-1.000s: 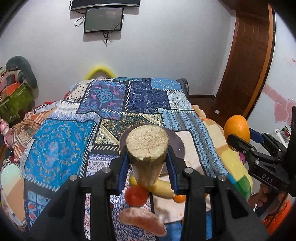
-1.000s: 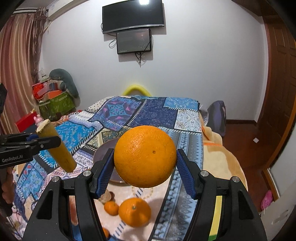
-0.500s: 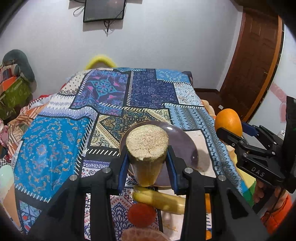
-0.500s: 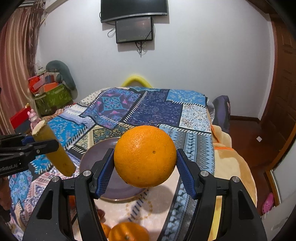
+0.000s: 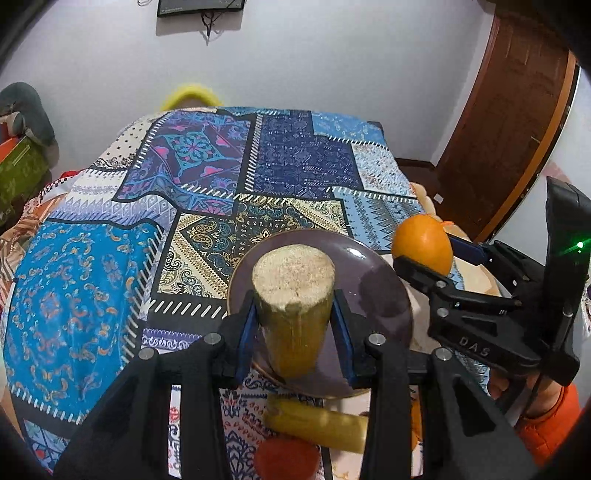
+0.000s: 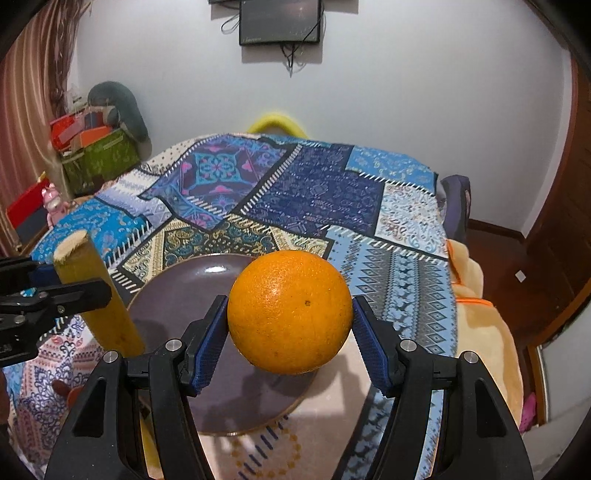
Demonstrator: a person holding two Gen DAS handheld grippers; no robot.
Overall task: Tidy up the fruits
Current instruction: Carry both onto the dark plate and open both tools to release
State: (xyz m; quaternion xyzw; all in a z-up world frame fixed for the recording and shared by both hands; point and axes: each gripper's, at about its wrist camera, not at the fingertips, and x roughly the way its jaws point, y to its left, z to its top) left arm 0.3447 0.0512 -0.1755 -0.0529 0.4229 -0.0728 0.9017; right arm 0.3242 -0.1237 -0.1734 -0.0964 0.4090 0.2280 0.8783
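On the patchwork-quilted bed (image 6: 314, 192), the round purple plate (image 6: 177, 295) lay empty; our left hand-held gripper (image 5: 293, 328) clutched a yellow sugarcane stick (image 5: 293, 295), our right hand-held gripper (image 6: 290, 339) a round orange (image 6: 290, 312), with more fruit unsorted.

The near rim of the plate (image 5: 369, 273) is hidden behind the left claw (image 5: 293, 328) and its yellow stalk (image 5: 293, 291). At six o'clock, a red fruit (image 5: 286, 459) is cut by the edge. The screen (image 6: 279, 20) is cropped at twelve o'clock.
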